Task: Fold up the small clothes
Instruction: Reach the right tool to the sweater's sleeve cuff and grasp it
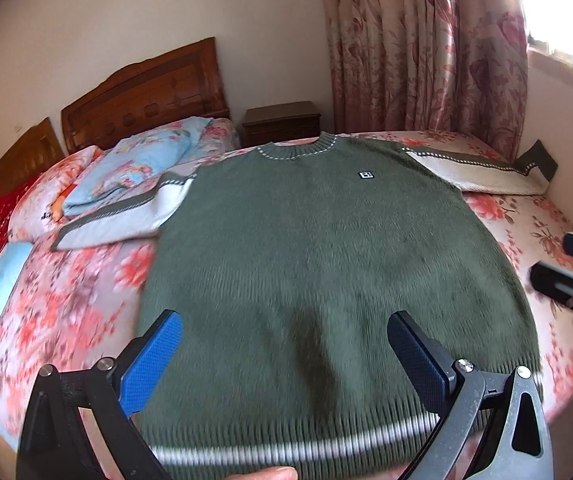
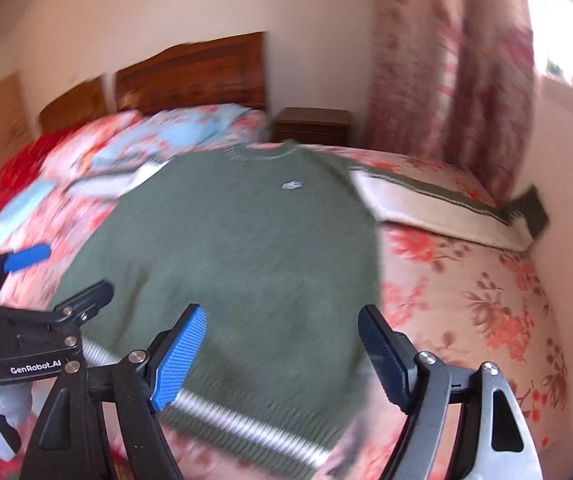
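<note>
On the bed a green sweater lies flat, front up, sleeves spread, laid out ready for folding. Both the left gripper and right gripper hover near its hem, fingers apart and empty, probably to pinch an edge.

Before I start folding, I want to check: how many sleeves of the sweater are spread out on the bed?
2. The left sleeve lies toward the pillows; the right sleeve stretches to the wall. Neither is folded over the sweater.

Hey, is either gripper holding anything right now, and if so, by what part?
Nothing is held. The left gripper and right gripper are both open above the sweater, near its hem.
</note>
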A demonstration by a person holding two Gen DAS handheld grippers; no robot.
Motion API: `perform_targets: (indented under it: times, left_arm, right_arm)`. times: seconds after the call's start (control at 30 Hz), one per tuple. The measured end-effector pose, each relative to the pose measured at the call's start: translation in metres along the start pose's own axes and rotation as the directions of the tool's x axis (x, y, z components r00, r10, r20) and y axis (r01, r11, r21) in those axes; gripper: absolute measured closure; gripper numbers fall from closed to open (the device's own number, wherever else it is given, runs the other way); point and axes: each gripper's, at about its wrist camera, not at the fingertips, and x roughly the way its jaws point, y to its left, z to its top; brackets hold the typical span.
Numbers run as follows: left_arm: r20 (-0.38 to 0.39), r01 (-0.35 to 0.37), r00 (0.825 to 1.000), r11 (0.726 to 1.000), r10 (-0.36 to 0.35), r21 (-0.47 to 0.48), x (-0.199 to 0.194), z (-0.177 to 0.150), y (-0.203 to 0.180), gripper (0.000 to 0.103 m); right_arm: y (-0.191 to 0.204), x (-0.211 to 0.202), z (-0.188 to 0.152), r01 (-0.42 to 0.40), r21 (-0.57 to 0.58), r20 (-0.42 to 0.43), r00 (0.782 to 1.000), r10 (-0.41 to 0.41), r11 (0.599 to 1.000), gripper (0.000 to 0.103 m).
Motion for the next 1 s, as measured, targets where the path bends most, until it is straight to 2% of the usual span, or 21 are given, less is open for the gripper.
perform_targets:
  times: [0.13,0.23,0.37,0.57,0.7,0.77,0.9,1.0]
  left_arm:
    - [-0.029,-0.038,0.999,0.998,0.039,0.043,0.049,0.034,-0.005,0.000]
    - [-0.061,-0.026,0.998,0.998,0.029,0.048,0.081,0.044,-0.002,0.000]
    - [-0.104,-0.001,0.995,0.999,0.005,0.033,0.122,0.056,0.006,0.000]
    - [-0.115,0.013,0.993,1.000,-0.011,0.014,0.164,0.073,0.017,0.000]
    - [-0.138,0.089,0.986,0.996,-0.091,-0.022,0.181,0.071,0.025,0.000]
    - [-0.145,0.137,0.979,0.988,-0.145,-0.067,0.184,0.070,0.031,0.000]
    - [-0.133,0.135,0.981,0.988,-0.143,-0.070,0.185,0.069,0.032,0.000]
    - [-0.140,0.126,0.981,0.989,-0.136,-0.082,0.185,0.069,0.032,0.000]
  right_arm:
    - [-0.054,0.013,0.006,0.061,0.155,-0.010,0.998,-0.060,0.986,0.023]
    - [-0.098,0.023,-0.005,0.109,0.272,-0.042,0.994,-0.102,0.956,0.023]
    - [-0.151,0.039,-0.013,0.161,0.398,-0.087,0.987,-0.137,0.903,0.023]
    - [-0.224,0.073,-0.001,0.245,0.524,-0.128,0.970,-0.208,0.816,0.026]
    - [-0.268,0.108,0.016,0.326,0.575,-0.179,0.945,-0.273,0.750,0.028]
    - [-0.289,0.125,0.026,0.381,0.585,-0.198,0.923,-0.329,0.716,0.028]
    - [-0.316,0.145,0.044,0.453,0.599,-0.228,0.887,-0.401,0.660,0.028]
    - [-0.325,0.162,0.056,0.509,0.556,-0.251,0.857,-0.450,0.657,0.027]
